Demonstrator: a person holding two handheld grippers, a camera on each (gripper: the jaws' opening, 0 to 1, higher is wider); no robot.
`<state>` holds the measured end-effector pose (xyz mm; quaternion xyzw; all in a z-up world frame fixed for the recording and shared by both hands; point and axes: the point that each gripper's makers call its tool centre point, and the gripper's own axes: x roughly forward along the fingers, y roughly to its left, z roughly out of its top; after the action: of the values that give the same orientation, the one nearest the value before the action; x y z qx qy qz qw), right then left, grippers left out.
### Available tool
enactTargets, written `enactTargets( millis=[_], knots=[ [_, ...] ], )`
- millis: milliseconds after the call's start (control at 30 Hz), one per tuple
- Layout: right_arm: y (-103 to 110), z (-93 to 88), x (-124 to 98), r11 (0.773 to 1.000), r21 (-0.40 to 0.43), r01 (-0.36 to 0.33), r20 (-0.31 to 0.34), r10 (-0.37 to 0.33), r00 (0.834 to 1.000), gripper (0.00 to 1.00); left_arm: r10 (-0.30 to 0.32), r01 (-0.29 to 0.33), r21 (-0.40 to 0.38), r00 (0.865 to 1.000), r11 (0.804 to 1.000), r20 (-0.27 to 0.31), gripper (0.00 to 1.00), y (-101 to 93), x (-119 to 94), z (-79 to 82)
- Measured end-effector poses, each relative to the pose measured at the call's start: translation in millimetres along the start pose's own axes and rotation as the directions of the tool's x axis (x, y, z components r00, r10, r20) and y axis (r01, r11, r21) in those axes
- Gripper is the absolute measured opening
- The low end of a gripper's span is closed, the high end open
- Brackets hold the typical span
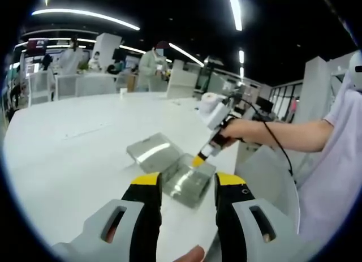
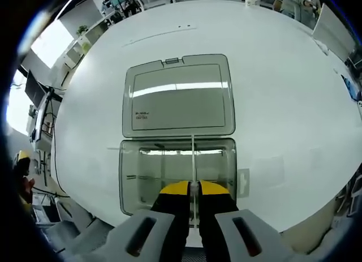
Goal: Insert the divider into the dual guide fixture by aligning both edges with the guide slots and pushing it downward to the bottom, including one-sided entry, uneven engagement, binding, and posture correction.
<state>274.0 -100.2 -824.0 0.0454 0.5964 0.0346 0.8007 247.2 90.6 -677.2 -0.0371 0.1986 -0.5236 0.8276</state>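
Item: one clear plastic box (image 2: pixel 177 174) with hinged lid (image 2: pixel 178 95) laid open flat on the far side, standing near the front edge of a white table (image 2: pixel 283 103); this served as the guide fixture. Item: one divider (image 2: pixel 193 171), a thin clear sheet seen edge-on, running from the near wall toward the far wall across the middle of the box. The right gripper (image 2: pixel 193 188) had its yellow-tipped jaws pressed together on the near end of the divider's upper edge. How deep the sheet sat in its slots could not be told. Handling, by judgement: the divider looked light, stiff yet thin enough to flex or bind if pushed on one end alone, and smooth, so likely slippery; the best hold would be on the top edge, near the middle, pressing straight down. The box looked light and might slide on the table unless steadied. The right gripper view gave the overhead layout: lid, box interior and the divider's line. The left gripper view gave the side aspect: the left gripper (image 1: pixel 188 183) with jaws apart and empty, hovering just short of the box (image 1: pixel 186 180), the right gripper (image 1: pixel 199 159) descending into it from above, the person's forearm (image 1: pixel 283 134) behind, and people (image 1: pixel 154 69) standing far across the room.
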Motion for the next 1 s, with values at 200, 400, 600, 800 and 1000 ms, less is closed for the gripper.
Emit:
enactTargets(
  millis=[200, 400, 600, 800, 1000],
  knots=[
    [-0.2, -1.2, 0.6, 1.000, 0.003, -0.001, -0.001, 0.001, 1.000, 0.00, -0.001, 0.001, -0.004, 1.000, 1.000, 0.000, 0.35, 0.5, 1.0, -0.6],
    [-0.1, -5.5, 7.5, 1.000, 0.010, -0.004, -0.006, 0.004, 1.000, 0.00, 0.001, -0.001, -0.004, 1.000, 1.000, 0.002, 0.35, 1.6, 0.4, -0.4],
    [-1.0, -8.3, 10.4, 1.000, 0.017, -0.015, -0.015, 0.015, 1.000, 0.00, 0.008, -0.008, -0.003, 1.000, 1.000, 0.005, 0.35, 3.3, -1.8, 1.0],
    [-0.8, -8.9, 16.0, 1.000, 0.007, -0.013, -0.019, 0.013, 1.000, 0.00, 0.010, -0.010, -0.003, 1.000, 1.000, 0.007, 0.35, 2.6, -2.5, 1.4],
    [-1.5, -9.7, 19.6, 1.000, 0.003, -0.013, -0.021, 0.013, 1.000, 0.00, 0.015, -0.015, -0.004, 1.000, 1.000, 0.011, 0.35, 3.7, -4.2, 2.3]
  ],
)
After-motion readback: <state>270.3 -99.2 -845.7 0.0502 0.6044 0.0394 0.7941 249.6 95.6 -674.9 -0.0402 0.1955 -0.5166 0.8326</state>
